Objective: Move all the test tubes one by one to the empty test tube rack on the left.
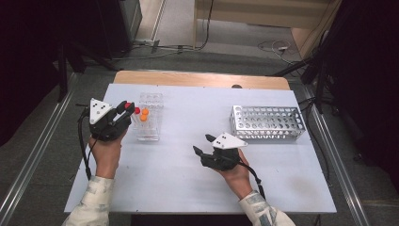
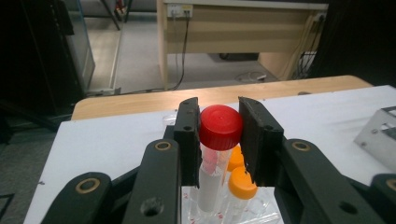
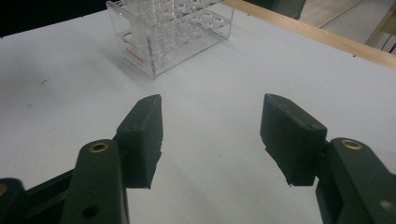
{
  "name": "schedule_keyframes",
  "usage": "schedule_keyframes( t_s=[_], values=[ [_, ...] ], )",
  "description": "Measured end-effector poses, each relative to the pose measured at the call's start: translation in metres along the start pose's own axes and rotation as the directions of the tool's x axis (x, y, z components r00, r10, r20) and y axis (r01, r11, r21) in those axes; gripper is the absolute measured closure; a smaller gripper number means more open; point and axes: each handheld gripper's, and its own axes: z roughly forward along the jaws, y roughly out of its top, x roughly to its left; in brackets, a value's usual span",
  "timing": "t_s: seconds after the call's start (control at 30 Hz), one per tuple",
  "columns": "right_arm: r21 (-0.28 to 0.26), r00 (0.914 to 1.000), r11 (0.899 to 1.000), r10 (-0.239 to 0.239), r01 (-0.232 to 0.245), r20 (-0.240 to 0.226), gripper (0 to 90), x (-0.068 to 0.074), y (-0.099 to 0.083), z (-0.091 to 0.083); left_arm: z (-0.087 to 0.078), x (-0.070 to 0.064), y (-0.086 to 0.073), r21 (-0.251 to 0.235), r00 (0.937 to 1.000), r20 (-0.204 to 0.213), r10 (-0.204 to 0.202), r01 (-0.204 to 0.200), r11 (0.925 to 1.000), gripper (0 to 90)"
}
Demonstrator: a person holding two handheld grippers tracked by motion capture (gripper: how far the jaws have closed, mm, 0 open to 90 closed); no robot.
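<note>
Left gripper (image 2: 219,140): its jaws are pinching the red cap (image 2: 221,127) of a tube (image 2: 208,179), one jaw on each side of the cap, over the left part of the bench (image 1: 188,179).
Tube: it is standing upright at the clear rack (image 1: 149,117), near the rack's front-left corner; whether its foot is sitting down in a well or is already clear of it I cannot tell.
Neighbours: two orange-capped tubes (image 2: 242,183) are standing just beside and behind it in the same rack, close to the right-hand jaw.
Right gripper (image 1: 203,145): it is hovering low over the bare middle of the bench with its jaws spread wide and nothing between them, pointing toward the clear rack.
Metal rack (image 1: 267,123): it is lying on the right part of the bench, well apart from the clear rack, and its holes are looking vacant.
Handling: the tube is probably light and stiff, a smooth plastic wall that would be slipping under hard pads; the ribbed cap is giving the surer hold.
Where to grip: squarely across the cap, as now, or just under it on the neck, keeping the tube plumb.
Risk: a tilted pull is likely to be dragging on the well or knocking the orange caps.
</note>
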Motion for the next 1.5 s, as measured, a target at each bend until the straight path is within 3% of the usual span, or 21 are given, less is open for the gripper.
schedule_keyframes(
  t_s=[0.3,0.5,0.67,0.83,0.9,1.5],
  values=[
    [-0.002,1.0,1.0,-0.005,0.005,0.003,37.2,-0.002,0.0,-0.002,0.014,-0.003,-0.022,0.073,0.9996,-0.003,0.028,-0.028,0.997,68.8],
    [0.001,1.0,1.0,0.002,-0.002,0.006,35.9,-0.003,-0.001,-0.002,0.011,-0.001,-0.024,0.075,1.0,0.003,0.008,-0.008,0.9971,60.8],
    [0.012,0.9998,1.0,0.012,-0.012,0.013,32.8,-0.006,-0.002,-0.002,0.003,0.001,-0.026,0.085,0.9992,0.025,-0.031,0.029,0.996,45.7],
    [0.009,0.9995,1.0,0.02,-0.02,0.023,32.4,-0.011,-0.004,-0.006,-0.007,-0.002,-0.032,0.092,0.9993,0.009,-0.036,0.035,0.9952,27.4],
    [0.008,0.9994,1.0,0.022,-0.023,0.027,32.3,-0.013,-0.005,-0.007,-0.01,-0.003,-0.036,0.091,0.9993,0.009,-0.036,0.035,0.9952,23.8],
    [0.008,0.9938,0.998,0.054,-0.055,0.097,31.1,-0.04,-0.018,-0.03,-0.027,-0.005,-0.054,0.105,0.9998,0.006,-0.02,0.019,0.9943,21.5]
  ],
)
